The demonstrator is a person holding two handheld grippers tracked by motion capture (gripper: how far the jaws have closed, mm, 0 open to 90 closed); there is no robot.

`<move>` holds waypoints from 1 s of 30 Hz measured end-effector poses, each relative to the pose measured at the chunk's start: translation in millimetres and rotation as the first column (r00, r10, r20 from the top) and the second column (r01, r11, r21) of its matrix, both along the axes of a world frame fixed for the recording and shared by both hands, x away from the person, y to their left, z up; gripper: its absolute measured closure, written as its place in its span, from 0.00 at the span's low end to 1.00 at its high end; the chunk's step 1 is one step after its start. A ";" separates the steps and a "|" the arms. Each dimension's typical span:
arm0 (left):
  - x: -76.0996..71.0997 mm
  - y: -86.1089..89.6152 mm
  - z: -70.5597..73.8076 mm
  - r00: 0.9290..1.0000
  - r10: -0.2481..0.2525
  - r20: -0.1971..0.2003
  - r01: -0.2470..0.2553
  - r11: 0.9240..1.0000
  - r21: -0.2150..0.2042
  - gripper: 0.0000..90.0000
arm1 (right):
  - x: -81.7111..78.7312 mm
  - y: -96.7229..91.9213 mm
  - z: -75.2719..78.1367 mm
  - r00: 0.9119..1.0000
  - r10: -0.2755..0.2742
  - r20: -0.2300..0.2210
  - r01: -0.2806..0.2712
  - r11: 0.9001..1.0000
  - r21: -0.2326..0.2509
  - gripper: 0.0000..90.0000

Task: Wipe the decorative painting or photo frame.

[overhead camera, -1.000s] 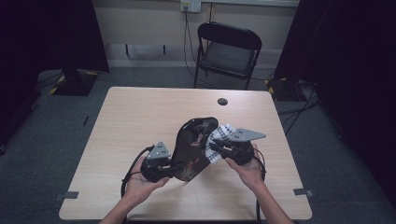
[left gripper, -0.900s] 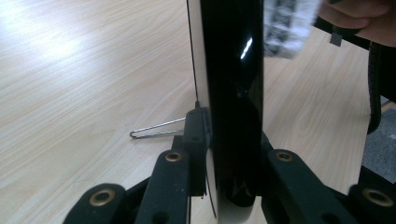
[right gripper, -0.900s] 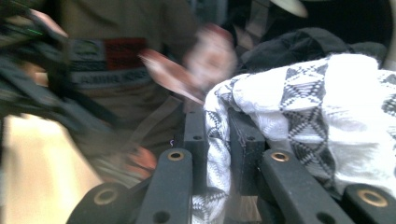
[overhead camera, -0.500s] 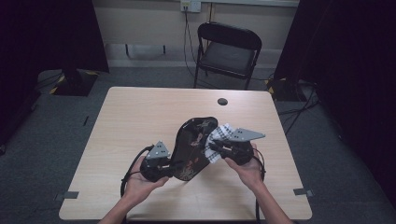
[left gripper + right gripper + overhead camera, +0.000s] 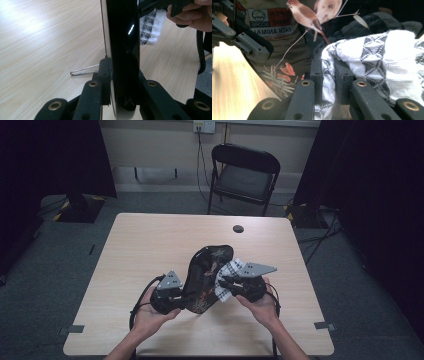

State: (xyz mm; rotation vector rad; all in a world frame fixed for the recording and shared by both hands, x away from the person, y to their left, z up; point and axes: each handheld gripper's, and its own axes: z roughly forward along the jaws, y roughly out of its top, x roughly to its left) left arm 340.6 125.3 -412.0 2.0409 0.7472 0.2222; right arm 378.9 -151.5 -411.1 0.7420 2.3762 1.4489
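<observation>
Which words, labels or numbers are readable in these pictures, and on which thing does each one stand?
"SUPER", then a blurred word, then "SCORE": beside a mushroom picture, mirrored in the glossy black tray, right gripper view.
"EACH ANIMAL": the line below, in the same reflection.
The printing seems to belong to clothing reflected there, not to the tray, which bears painted birds and flowers.
The patterned cloth in the right gripper carries no text.
The left gripper shows none either.
</observation>
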 end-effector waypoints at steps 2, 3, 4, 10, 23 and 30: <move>-0.1 0.0 0.6 1.000 -0.005 0.003 0.005 1.000 0.010 0.86 | 0.9 -1.8 -0.3 1.000 -0.002 -0.002 0.002 1.000 -0.001 0.88; -0.2 -0.3 0.7 1.000 -0.005 0.004 0.005 1.000 0.010 0.86 | 2.0 -3.3 -0.8 1.000 -0.008 -0.001 0.008 1.000 0.000 0.88; -0.2 -0.4 0.6 1.000 -0.004 0.002 0.004 1.000 0.007 0.86 | 3.6 -5.7 -1.8 1.000 -0.026 0.001 0.026 1.000 -0.003 0.88; 0.8 -0.2 0.4 1.000 -0.001 -0.003 0.001 1.000 -0.005 0.86 | 18.2 -30.0 -15.0 0.991 -0.126 -0.047 0.127 0.992 0.006 0.88; -1.4 9.5 5.2 1.000 0.013 -0.009 -0.014 0.998 -0.054 0.76 | 14.1 -29.7 -11.0 0.991 -0.129 -0.025 0.129 0.992 0.000 0.87; -2.6 6.8 7.2 1.000 0.013 0.000 -0.013 0.999 -0.042 0.86 | 3.3 -13.3 0.8 0.997 -0.079 0.011 0.079 0.997 0.020 0.88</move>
